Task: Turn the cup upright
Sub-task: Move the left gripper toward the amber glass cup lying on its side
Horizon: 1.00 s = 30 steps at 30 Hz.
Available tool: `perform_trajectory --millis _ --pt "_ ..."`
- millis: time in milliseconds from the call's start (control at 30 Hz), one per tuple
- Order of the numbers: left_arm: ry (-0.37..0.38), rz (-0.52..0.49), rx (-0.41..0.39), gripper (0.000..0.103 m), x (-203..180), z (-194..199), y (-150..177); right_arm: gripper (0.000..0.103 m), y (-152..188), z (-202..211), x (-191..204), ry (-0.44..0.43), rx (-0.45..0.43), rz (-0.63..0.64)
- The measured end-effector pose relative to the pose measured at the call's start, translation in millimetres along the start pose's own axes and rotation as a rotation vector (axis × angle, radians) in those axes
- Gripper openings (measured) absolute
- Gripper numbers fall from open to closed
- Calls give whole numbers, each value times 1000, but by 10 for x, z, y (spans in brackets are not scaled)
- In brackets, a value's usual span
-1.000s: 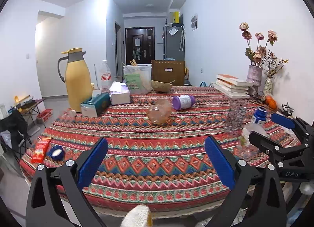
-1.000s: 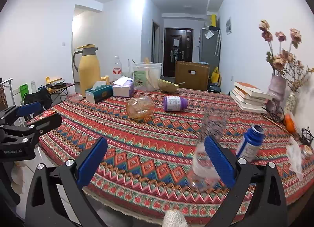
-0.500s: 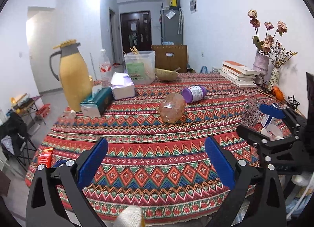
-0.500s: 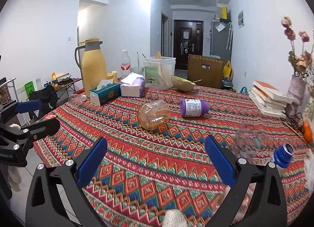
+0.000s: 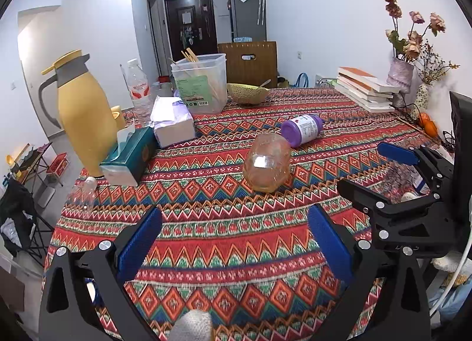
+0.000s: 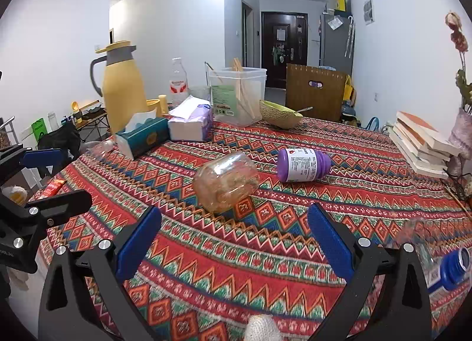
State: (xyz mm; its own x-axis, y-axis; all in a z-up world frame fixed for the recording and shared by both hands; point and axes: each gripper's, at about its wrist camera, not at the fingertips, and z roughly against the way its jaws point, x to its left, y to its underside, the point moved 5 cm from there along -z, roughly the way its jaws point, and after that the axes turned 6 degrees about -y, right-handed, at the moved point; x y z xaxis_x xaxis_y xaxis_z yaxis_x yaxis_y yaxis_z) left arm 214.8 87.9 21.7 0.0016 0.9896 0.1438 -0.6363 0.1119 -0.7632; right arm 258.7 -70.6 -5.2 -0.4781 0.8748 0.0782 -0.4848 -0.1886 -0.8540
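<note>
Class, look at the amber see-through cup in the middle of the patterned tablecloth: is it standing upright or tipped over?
Tipped over. The amber cup lies on its side on the tablecloth, base toward the cameras, beside the toppled purple bottle. Neither gripper touches it.

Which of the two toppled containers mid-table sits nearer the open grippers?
The amber transparent cup, lying on its side just ahead of the right gripper and left gripper. The purple bottle lies farther back, opaque with a white label.

Black angular left gripper (image 5: 234,242) frame, silver screws, blue finger pads (image 5: 138,246) — white knit glove
</note>
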Motion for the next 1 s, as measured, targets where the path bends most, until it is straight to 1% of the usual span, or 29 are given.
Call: perform_trajectory --millis 333,667,1000 --pt "-7 -22 54 96 -68 -453 -356 95 -131 -453 -239 15 37 -37" --pt "13 -61 110 96 -217 -854 -503 95 -137 -637 -488 29 63 -32" --pt "1 -76 136 96 -314 -1113 -638 95 -176 -803 -709 26 83 -5"
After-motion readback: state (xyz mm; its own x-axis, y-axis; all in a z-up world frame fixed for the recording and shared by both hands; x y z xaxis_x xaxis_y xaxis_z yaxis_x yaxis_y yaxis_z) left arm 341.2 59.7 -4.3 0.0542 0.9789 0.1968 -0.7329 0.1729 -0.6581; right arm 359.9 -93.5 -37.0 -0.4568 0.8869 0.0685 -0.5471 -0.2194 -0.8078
